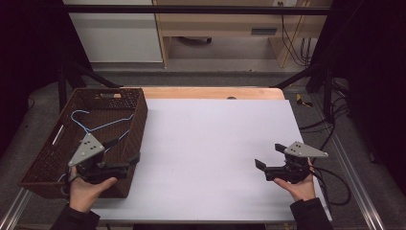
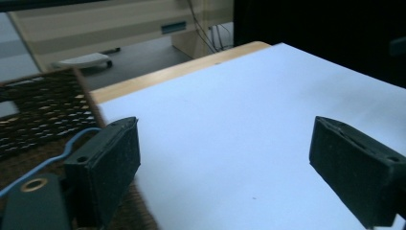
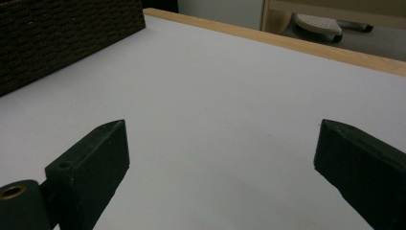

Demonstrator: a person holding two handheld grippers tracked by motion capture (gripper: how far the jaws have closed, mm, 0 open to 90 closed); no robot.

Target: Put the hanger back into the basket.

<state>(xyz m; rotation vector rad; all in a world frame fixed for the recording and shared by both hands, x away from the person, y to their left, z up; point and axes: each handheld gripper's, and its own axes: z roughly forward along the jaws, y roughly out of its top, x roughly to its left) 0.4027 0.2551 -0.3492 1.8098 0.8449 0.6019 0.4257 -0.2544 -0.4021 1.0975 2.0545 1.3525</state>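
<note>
- The thin light-blue wire clothes hanger [image 1: 98, 125] lies inside the dark brown woven rectangular basket [image 1: 139, 117], on the basket's floor, its hook end toward the far left corner and its long arm running toward the right wall
- In the left gripper view a curved stretch of the same blue wire [image 2: 57, 155] shows just behind the left-hand jaw, over the basket weave
- The left gripper [image 1: 125, 151], black with a grey three-cornered plate on top, sits over the near right part of the basket, its jaws pointing right toward the basket's right wall; the jaws are spread wide with nothing between them, and the hanger is not gripped
- The person's left hand [image 1: 88, 188] holds that gripper from below, at the near rim of the basket
- The basket stands at the left edge of the table, partly on the white sheet [image 1: 215, 143] that covers the light wooden tabletop [image 1: 210, 92]; a strip of bare wood shows along the far edge
- The right gripper [image 1: 269, 157], also black with a grey plate, is well apart from the basket, over the near right part of the white sheet; its jaws point left and are spread wide, with only bare white surface between them
- The person's right hand [image 1: 299, 184] holds it from below, a black cable trailing off to the right
</note>
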